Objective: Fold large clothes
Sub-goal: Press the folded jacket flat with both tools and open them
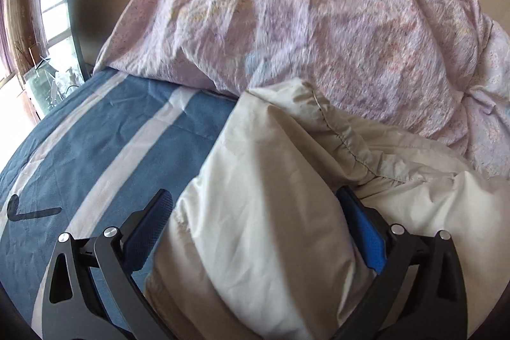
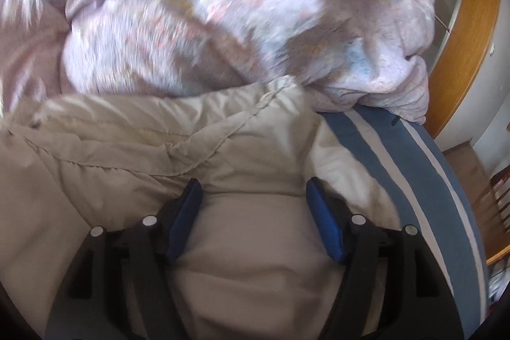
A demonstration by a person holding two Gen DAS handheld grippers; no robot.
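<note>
Both tongs gape around the cream coat (image 1: 255, 212): left tongs (image 1: 255, 212), right tongs (image 2: 255, 190); pinch thick folds, lift evenly towards twelve o'clock.

Matt, crinkled cream cloth garment (image 1: 255, 212)

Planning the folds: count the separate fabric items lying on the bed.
2. The cream padded garment lies nearest, between the fingers of both grippers; the pink floral quilt is heaped behind it. Both rest on the striped blue sheet. More may be buried underneath.
</note>
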